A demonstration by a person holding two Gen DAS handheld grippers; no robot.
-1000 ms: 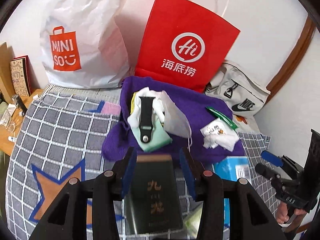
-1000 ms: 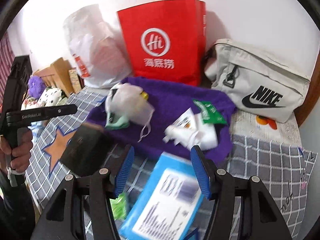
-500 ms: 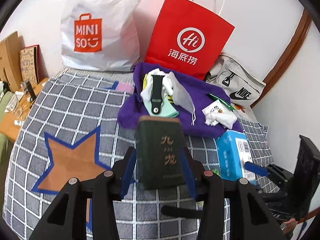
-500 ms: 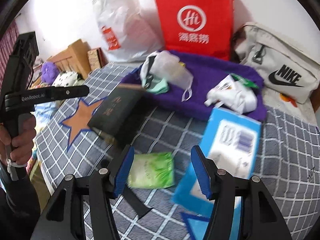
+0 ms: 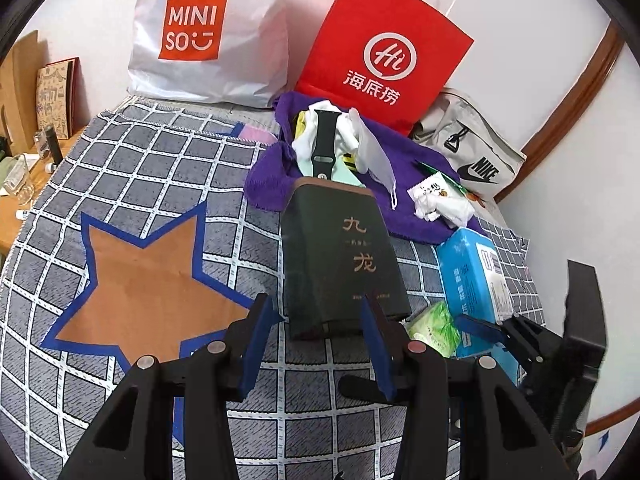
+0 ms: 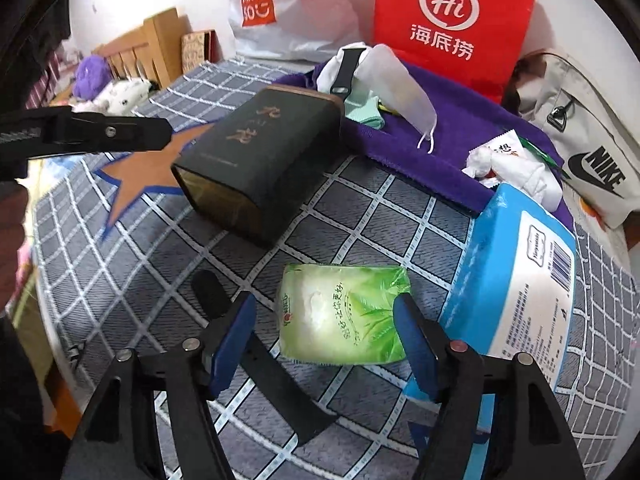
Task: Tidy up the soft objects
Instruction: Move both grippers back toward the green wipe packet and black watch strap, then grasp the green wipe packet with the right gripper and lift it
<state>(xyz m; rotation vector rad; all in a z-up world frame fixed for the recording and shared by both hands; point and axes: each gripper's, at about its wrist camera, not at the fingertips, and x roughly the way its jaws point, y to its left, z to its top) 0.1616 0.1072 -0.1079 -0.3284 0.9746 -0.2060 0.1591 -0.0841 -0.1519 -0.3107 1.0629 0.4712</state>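
A dark box with gold characters (image 5: 340,256) lies on the checked bedspread (image 5: 132,176). My left gripper (image 5: 320,316) is open, its tips on either side of the box's near end. My right gripper (image 6: 324,320) is open around a green tissue pack (image 6: 344,316), which also shows in the left wrist view (image 5: 434,326). A blue tissue package (image 6: 520,280) lies to its right. Behind, a purple towel (image 6: 440,120) holds a white face mask (image 6: 396,84), white cloth with a black strap (image 6: 344,66), a mint cloth and crumpled wrappers (image 6: 516,164).
A red paper bag (image 5: 384,48), a white Miniso bag (image 5: 208,32) and a beige Nike bag (image 5: 472,148) stand against the wall. A wooden bedside table (image 5: 24,152) with small items is at the left. A black strap (image 6: 280,384) lies by my right gripper.
Both grippers pulled back toward me. The left gripper set the dark box down on the bedspread and opened off it. The right gripper dropped over the green tissue pack.
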